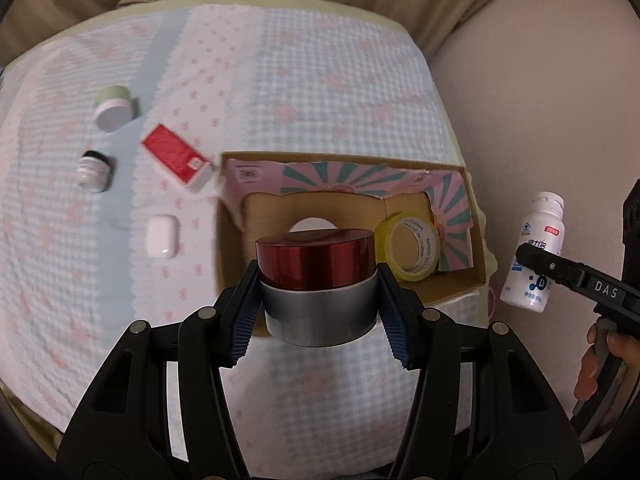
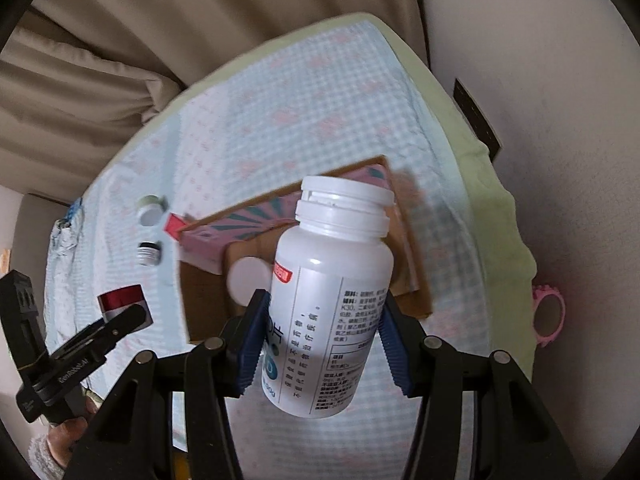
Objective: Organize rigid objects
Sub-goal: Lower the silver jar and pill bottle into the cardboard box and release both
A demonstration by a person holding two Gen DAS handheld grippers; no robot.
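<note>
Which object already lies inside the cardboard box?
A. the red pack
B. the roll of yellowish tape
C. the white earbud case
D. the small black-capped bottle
B: the roll of tape leans in the right-hand part of the cardboard box, while the earbud case, the red pack and the small bottle lie on the checked cloth to the box's left.

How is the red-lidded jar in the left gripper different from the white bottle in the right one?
The jar is squat, with a shiny red lid over a silver body; the bottle is tall, white and carries printed labels. The jar sits level, the bottle tilts. Both are rigid, round and clamped between blue pads, held above the bed.
</note>
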